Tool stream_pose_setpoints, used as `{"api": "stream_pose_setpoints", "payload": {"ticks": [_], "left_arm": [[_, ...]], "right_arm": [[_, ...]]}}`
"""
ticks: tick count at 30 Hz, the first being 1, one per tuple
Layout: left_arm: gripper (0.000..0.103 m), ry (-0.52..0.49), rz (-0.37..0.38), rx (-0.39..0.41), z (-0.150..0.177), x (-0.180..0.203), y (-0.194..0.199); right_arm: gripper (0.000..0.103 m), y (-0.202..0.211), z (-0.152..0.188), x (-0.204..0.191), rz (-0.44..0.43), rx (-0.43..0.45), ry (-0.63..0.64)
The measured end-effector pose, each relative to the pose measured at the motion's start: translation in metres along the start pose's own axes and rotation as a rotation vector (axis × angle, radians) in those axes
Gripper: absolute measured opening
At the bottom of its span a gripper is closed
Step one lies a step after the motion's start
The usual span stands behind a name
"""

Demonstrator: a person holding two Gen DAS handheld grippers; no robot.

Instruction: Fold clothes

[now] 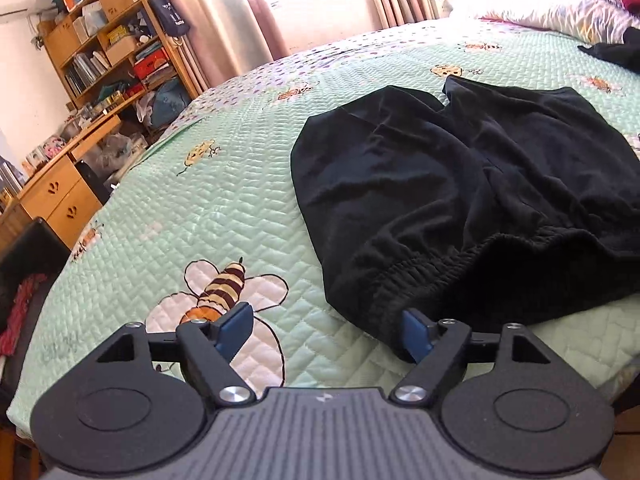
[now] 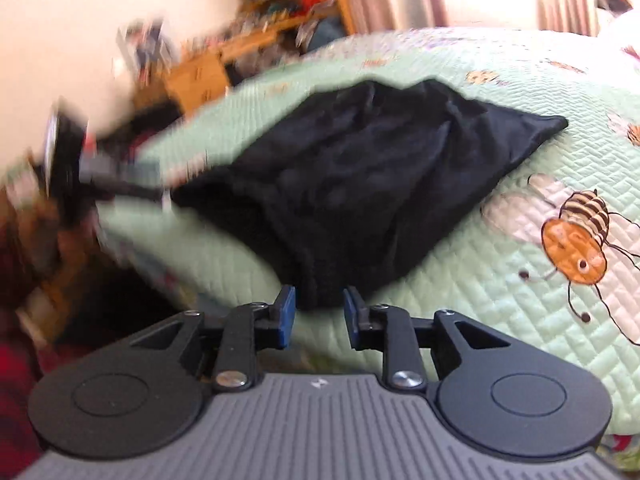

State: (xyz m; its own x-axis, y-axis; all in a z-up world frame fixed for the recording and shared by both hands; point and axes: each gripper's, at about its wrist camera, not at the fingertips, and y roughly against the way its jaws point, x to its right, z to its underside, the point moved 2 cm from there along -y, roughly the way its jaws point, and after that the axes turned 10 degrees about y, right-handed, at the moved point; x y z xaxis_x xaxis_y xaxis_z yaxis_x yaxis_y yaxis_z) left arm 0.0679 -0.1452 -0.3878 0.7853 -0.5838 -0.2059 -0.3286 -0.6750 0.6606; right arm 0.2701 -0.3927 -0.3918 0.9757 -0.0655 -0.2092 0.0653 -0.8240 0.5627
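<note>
A pair of black shorts [image 1: 472, 200] lies spread on the bed [image 1: 192, 216], which is covered by a mint-green quilted spread printed with bees. The elastic waistband [image 1: 460, 264] is the part closest to the near edge of the bed, and the legs reach away toward the middle. In the left wrist view the left gripper [image 1: 324, 334] has its jaws standing wide apart, with nothing pressed between them; its blue pads [image 1: 234, 330] sit just above the spread, one over a large printed bee [image 1: 218, 294] and the other right beside the near corner of the waistband. In the right wrist view the right gripper [image 2: 318, 316] has its jaws partly apart, and the rounded end of the waistband [image 2: 316, 284] lies just ahead of the gap between them; the picture is smeared by motion, so whether a pad brushes the cloth is hard to tell, but the fabric does not look clamped. Another dark garment [image 1: 618, 50] lies near the far right corner of the bed, close to the pillows [image 1: 560, 12]. Beyond the far left edge of the bed stand a wooden bookshelf [image 1: 116, 36] and a desk with drawers [image 1: 66, 196].
</note>
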Motion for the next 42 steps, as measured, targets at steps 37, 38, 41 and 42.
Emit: {"api": "stream_pose_setpoints", "payload": {"ticks": [37,38,41,42], "left_arm": [[0.091,0.135,0.233,0.038,-0.037,-0.003,-0.002],[0.091,0.126,0.212,0.007,-0.036,0.002,-0.015],[0.087,0.094,0.161,-0.091,-0.024,0.013,-0.043],[0.087,0.087,0.155,-0.114,-0.018,0.015,-0.05]], "right_arm": [[0.055,-0.078,-0.001,-0.021,-0.174,-0.089,-0.146],[0.055,-0.076,-0.002,-0.016,-0.188,-0.075,-0.182],[0.055,-0.05,-0.011,0.006,-0.16,0.053,-0.268],[0.055,-0.04,-0.015,0.018,-0.115,0.1,-0.288]]}}
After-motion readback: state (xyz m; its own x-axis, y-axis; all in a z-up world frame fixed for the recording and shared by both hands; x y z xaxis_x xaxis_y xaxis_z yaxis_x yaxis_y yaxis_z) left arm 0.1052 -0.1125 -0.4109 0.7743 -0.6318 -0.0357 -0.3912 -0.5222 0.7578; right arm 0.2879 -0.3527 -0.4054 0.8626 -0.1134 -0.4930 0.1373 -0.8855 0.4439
